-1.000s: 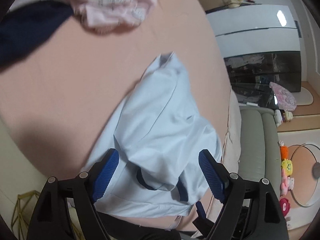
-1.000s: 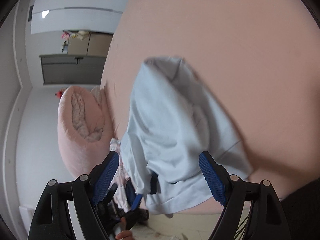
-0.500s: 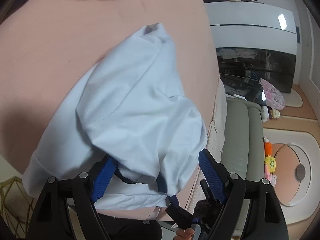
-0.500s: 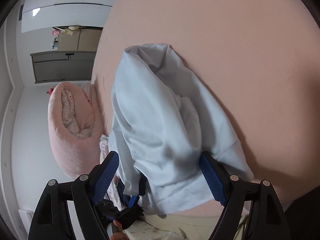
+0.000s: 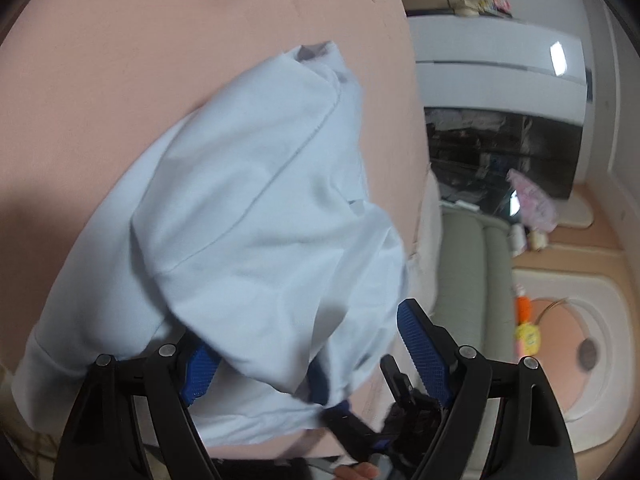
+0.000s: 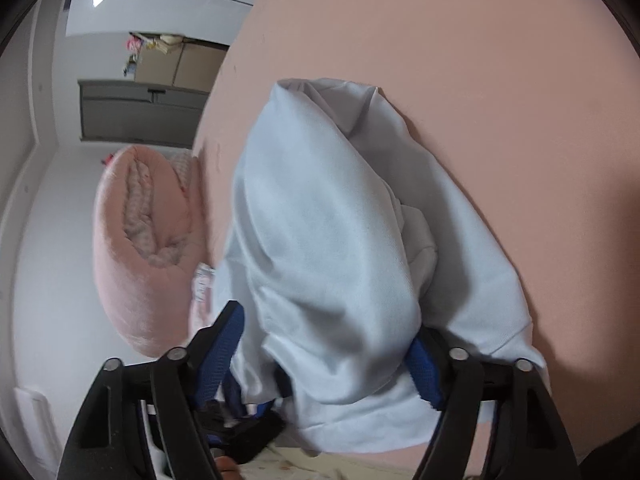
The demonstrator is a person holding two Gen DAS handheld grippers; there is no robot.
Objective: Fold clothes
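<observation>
Both grippers' fingers spread apart, pale-blue garment (bunched) draped between them on pink bed.

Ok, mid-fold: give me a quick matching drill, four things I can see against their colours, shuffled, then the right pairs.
Things:
1. shirt
2. bed sheet
3. gripper pads
4. sofa

Colours:
A. grey-green
B. pale blue
C. bright blue
D. salmon pink

Pairs: 1-B, 2-D, 3-C, 4-A
</observation>
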